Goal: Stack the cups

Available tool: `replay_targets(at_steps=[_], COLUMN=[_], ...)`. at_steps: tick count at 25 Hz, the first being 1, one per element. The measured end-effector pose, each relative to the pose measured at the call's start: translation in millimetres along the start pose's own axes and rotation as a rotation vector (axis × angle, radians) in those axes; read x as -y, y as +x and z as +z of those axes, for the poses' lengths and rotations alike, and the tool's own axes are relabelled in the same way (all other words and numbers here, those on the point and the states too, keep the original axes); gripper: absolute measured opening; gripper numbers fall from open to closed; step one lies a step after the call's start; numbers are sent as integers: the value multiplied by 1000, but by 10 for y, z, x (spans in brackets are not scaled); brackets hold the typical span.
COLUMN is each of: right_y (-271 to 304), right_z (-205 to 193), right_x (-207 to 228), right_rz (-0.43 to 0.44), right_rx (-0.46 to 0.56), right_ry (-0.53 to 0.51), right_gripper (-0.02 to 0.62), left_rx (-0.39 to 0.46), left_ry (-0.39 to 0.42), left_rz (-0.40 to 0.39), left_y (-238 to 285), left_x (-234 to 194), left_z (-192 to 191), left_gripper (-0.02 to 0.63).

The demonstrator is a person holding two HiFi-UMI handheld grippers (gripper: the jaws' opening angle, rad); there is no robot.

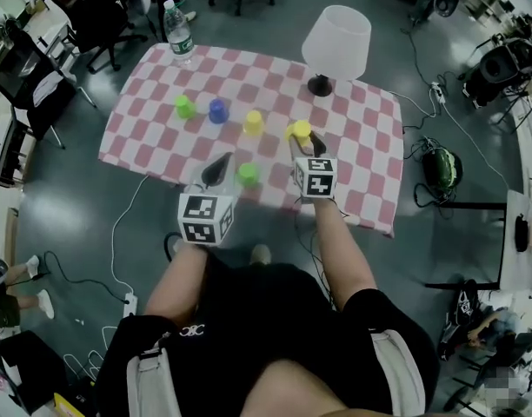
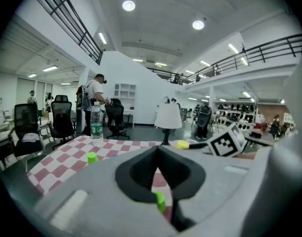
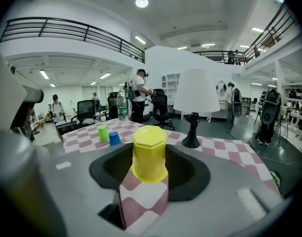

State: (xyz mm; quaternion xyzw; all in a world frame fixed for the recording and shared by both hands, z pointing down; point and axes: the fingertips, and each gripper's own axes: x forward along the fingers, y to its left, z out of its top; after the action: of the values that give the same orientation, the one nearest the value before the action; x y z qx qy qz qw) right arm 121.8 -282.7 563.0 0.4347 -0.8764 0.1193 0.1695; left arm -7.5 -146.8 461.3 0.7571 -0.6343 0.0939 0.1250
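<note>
Forward, forearms (image 1: 338, 237) extended, right gripper (image 1: 302, 139) clamping yellow cup (image 3: 149, 154), left gripper (image 1: 218, 170) closed.

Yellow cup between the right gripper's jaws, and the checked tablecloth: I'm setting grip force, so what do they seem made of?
Yellow cup: likely plastic, smooth and slightly glossy; even bright colour, moulded faceted base, soft highlights. Checked tablecloth: probably fabric, matte; its edges droop unevenly with no shine, though a coated cloth can't be ruled out.
</note>
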Motion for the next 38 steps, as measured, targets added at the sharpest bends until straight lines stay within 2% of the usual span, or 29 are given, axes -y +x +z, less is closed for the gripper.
replay_targets(at_steps=[5, 15, 26, 38], right_y=[-160, -279, -169, -108], right_z=[-214, -734, -1268, -1440], right_x=[-297, -671, -807, -813], right_rz=[42, 94, 118, 97], right_rx=[-29, -107, -209, -192], right_ry=[-18, -12, -20, -37], right_gripper=[204, 206, 206, 206], left_rx=[19, 4, -18, -45], left_ry=[-7, -8, -24, -27], left_rz=[27, 41, 83, 84], left_y=[-138, -322, -458, -459], left_x=[-118, -152, -260, -287], left_z=[21, -74, -191, -274], left_gripper=[-2, -2, -2, -2])
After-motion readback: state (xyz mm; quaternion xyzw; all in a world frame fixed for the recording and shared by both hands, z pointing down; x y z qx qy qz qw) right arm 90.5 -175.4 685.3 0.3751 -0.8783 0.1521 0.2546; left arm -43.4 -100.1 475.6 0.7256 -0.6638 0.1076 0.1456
